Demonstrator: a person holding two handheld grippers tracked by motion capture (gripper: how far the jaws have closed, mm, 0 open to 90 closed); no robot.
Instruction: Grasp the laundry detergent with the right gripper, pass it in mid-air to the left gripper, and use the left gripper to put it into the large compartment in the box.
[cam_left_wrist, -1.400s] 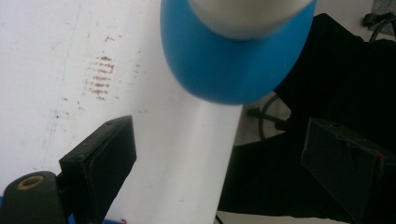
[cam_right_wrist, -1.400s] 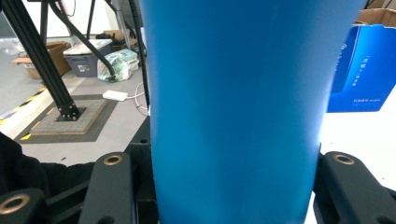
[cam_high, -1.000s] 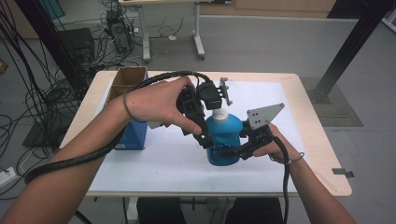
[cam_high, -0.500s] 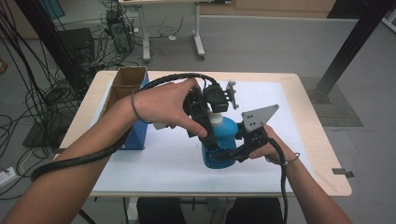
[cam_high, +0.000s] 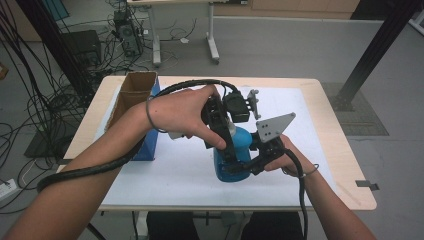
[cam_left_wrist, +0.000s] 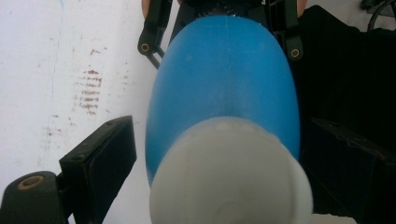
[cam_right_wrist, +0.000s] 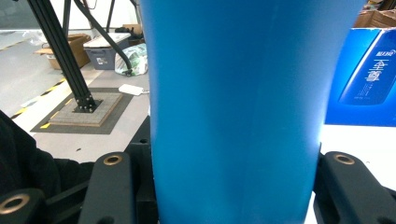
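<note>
One blue bottle (cam_high: 235, 160) is standing at the frame's centre, and I am clamping my right claw (cam_high: 245, 162) around its body, while my left claw (cam_high: 222, 142) is hanging unclenched beside its white cap (cam_left_wrist: 229, 172); one blue box (cam_high: 145, 127) behind.

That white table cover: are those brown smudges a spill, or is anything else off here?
Yes: the white table cover has faint brown smears left of the blue bottle. They look like dried stains. The bottle stands upright, nothing spilled.

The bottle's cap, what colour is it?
White, on a blue bottle; the cap shows best in the left gripper view.
</note>
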